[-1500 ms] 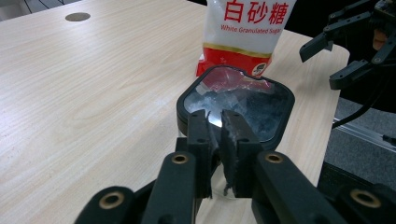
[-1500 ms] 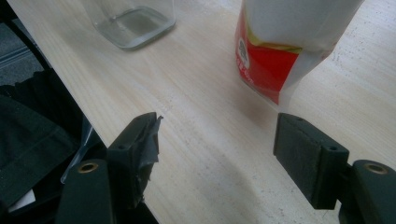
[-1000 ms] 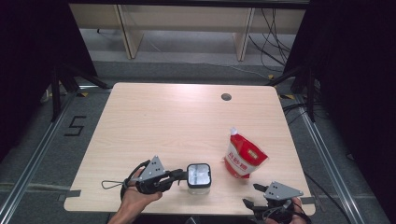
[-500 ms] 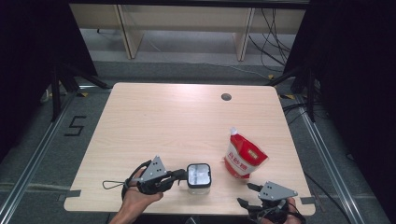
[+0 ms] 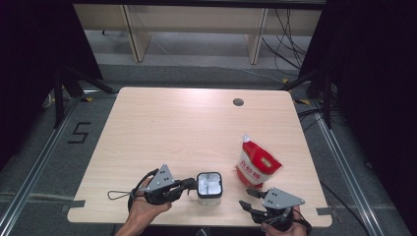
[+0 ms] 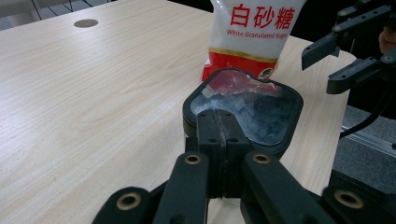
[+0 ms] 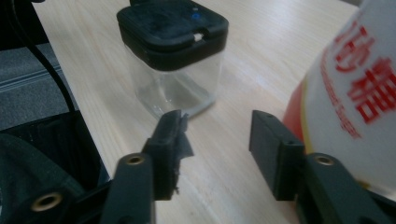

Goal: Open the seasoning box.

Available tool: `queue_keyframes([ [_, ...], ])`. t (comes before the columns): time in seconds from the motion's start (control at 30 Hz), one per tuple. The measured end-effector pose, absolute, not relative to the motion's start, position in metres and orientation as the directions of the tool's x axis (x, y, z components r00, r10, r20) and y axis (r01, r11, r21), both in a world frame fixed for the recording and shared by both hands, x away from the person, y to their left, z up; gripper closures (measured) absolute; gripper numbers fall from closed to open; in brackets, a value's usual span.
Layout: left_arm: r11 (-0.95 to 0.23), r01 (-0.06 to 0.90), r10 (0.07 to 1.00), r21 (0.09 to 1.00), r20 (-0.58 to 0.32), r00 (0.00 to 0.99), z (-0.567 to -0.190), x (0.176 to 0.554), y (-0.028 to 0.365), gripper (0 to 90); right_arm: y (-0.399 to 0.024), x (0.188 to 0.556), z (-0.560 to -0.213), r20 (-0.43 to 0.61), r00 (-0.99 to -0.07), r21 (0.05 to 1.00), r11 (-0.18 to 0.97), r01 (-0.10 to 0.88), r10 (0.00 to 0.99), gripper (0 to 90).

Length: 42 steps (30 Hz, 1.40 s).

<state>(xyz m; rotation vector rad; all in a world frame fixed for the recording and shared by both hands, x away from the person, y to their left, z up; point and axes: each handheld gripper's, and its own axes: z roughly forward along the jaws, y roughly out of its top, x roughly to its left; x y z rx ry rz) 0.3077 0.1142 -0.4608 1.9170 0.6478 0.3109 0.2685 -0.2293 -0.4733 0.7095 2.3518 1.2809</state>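
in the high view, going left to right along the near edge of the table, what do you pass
left hand-held gripper → clear container with black rim → right hand-held gripper; the red and white sugar bag stands farther back, overlapping the right one in this order.

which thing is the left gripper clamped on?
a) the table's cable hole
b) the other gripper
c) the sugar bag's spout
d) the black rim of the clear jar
d: the left gripper has its jaws pinched together on the black rim of the clear jar, in front of the sugar bag.
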Motion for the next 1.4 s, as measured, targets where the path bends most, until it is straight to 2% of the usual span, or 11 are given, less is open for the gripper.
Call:
queue_keyframes([
  [0.13,-0.311,0.286,0.563,0.906,-0.067,0.824,-0.461,0.308,0.115,89.0,-0.218,0.27,-0.472,-0.11,-0.812,0.854,0.472,0.218,0.574,63.3],
  [0.4,-0.294,0.286,0.562,0.912,-0.078,0.824,-0.462,0.308,0.114,89.0,-0.207,0.276,-0.473,-0.095,-0.826,0.863,0.459,0.21,0.556,69.0],
  [0.63,-0.283,0.301,0.568,0.911,-0.094,0.818,-0.463,0.307,0.114,89.0,-0.195,0.28,-0.471,-0.115,-0.847,0.862,0.476,0.175,0.519,78.5],
  [1.4,-0.282,0.292,0.566,0.914,-0.088,0.82,-0.464,0.308,0.115,89.0,-0.182,0.287,-0.469,-0.126,-0.866,0.856,0.494,0.152,0.484,87.4],
])
